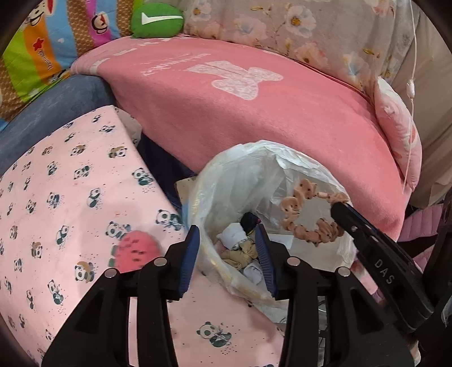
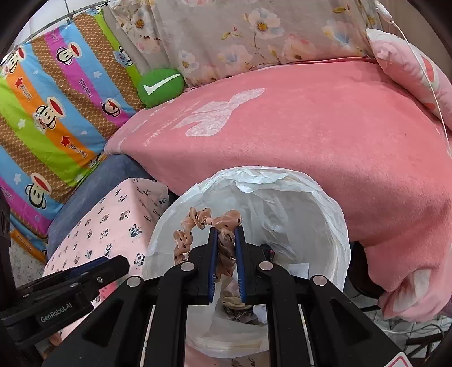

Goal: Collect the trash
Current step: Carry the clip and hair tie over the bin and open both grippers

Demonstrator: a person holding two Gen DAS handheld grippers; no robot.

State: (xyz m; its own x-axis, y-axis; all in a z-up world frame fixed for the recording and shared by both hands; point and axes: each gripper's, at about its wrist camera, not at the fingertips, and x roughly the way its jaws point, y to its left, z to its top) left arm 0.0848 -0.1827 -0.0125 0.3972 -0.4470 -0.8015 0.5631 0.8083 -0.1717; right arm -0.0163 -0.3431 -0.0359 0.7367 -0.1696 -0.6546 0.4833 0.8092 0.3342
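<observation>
A round trash bin (image 1: 226, 180) lined with a clear plastic bag stands beside the pink bed; it also shows in the right wrist view (image 2: 333, 225). Crumpled paper and cloth scraps (image 1: 240, 254) lie at its bottom. My right gripper (image 2: 226, 234) is shut on a peach dotted scrunchie (image 2: 195, 223) and holds it over the bin's mouth. In the left wrist view the scrunchie (image 1: 299, 214) hangs from the right gripper (image 1: 339, 204). My left gripper (image 1: 228, 234) is open and empty over the bin's near rim; it also shows in the right wrist view (image 2: 113, 265).
A panda-print pink box (image 1: 70, 197) stands left of the bin, with a blurred red strawberry-like thing (image 1: 135, 251) on it. A pink blanket (image 1: 254, 113) covers the bed behind. A green check-mark cushion (image 1: 156, 19) and striped monkey bedding (image 2: 50, 113) lie at the back.
</observation>
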